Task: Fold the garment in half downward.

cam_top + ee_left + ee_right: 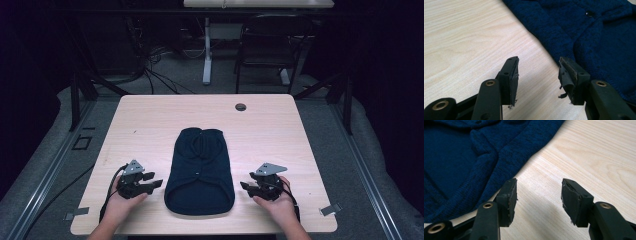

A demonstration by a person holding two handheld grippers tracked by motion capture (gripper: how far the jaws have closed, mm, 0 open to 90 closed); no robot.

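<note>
A dark blue knitted garment [200, 170] lies folded on the light wooden table [150, 120], its length running away from me. My left gripper [156, 184] rests on the table just left of the garment's near half, open, with nothing between its jaws. In the left gripper view the garment [584, 32] edge lies just beyond the right jaw, and a small button [587, 14] shows on it. My right gripper [244, 186] sits just right of the garment, open and empty. In the right gripper view the garment [461, 157] hem runs past the left jaw.
A round cable hole [240, 107] sits near the table's far edge. Behind the table stand a black chair [267, 45] and a white desk leg [206, 50], with cables on the floor. Bare wood lies on both sides of the garment.
</note>
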